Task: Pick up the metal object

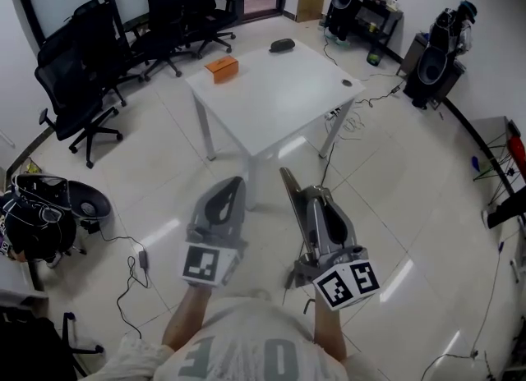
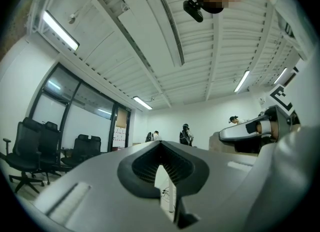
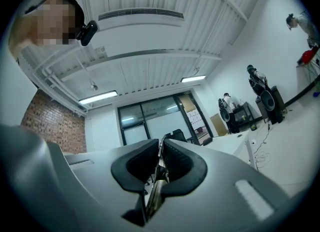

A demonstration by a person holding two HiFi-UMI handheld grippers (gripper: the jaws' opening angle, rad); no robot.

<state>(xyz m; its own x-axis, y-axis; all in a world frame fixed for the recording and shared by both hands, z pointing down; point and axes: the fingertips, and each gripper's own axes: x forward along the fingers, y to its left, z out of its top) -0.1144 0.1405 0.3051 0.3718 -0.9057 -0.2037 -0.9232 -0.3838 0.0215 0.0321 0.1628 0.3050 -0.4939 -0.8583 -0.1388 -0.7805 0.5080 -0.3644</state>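
My right gripper (image 1: 319, 195) is shut on a thin flat metal strip (image 1: 293, 205), held low in front of the person's body. In the right gripper view the strip (image 3: 158, 176) stands edge-on between the two dark pads (image 3: 181, 163) and juts out past their tips. My left gripper (image 1: 233, 182) hangs beside it on the left, its jaws together with nothing between them; in the left gripper view (image 2: 160, 148) the pads meet at the tip. Both grippers point toward the white table (image 1: 279, 104) and are well short of it, over the tiled floor.
On the table lie an orange box (image 1: 222, 67), a black oval object (image 1: 282, 44) and a small dark item (image 1: 347, 83). Black office chairs (image 1: 90, 84) stand at the left and back. Cables (image 1: 136, 268) trail on the floor; equipment racks (image 1: 440, 55) line the right wall.
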